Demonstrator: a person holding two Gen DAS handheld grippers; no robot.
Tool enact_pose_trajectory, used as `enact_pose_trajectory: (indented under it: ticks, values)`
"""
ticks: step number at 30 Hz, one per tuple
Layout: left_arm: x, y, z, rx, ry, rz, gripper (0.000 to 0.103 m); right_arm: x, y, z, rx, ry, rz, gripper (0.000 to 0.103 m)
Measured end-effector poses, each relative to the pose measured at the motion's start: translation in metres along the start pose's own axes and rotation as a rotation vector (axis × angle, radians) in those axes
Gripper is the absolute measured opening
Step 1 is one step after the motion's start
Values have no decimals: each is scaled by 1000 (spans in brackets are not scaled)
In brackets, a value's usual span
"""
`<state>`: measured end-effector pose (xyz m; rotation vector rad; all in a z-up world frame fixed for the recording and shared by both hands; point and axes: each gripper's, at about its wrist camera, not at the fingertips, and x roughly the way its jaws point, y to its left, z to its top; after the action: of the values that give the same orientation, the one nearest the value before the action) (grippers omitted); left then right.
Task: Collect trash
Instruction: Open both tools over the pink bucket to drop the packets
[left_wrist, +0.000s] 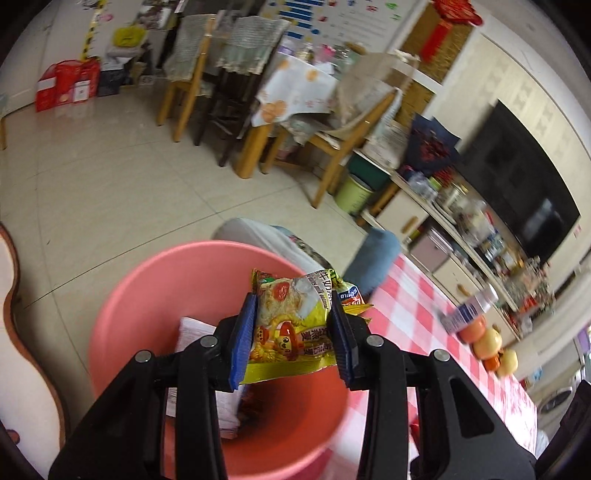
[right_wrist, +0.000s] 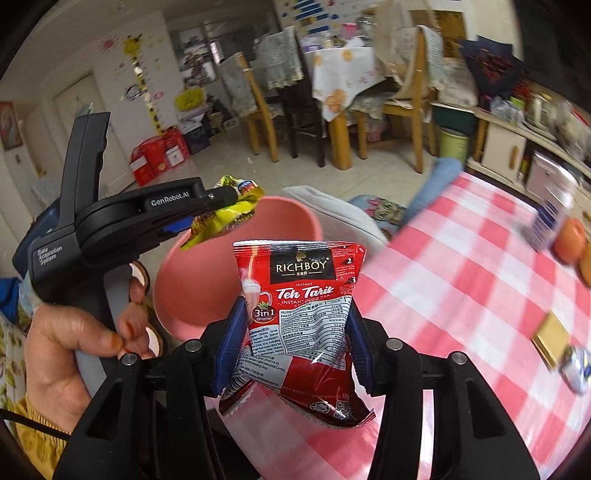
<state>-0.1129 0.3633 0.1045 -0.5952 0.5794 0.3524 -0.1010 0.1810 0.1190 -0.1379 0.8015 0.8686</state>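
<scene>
Motion blurs the bottle (left_wrist: 469, 310) and fruit (left_wrist: 487, 341) on the checked tablecloth (left_wrist: 413, 317) — labels unreadable.

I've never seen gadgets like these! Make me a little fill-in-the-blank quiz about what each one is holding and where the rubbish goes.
1. The left gripper is shut on a ____ snack wrapper with cartoon mushrooms.
2. The right gripper is shut on a red RICHBOY packet of instant ____.
3. The yellow wrapper hangs over a ____ plastic bin that already holds paper.
4. The tablecloth has a red and white ____ pattern.

Missing words: yellow; Teh Tarik; pink; checked
</scene>
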Motion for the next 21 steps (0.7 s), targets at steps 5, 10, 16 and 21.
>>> enact_pose_trajectory:
  ticks: [5,10,16,21]
  values:
    - [3,20,8,-46,-5,18,40,28,25,15,-63,13,2,52]
    - [8,36,12,-93,7,36,41,56,44,18,-127,30,-25,55]
    - [9,41,12,-109,-7,63,71,53,36,11,-102,-25,-47,78]
    - [8,35,11,-92,-32,74,83,33,21,3,-77,-60,-109,87]
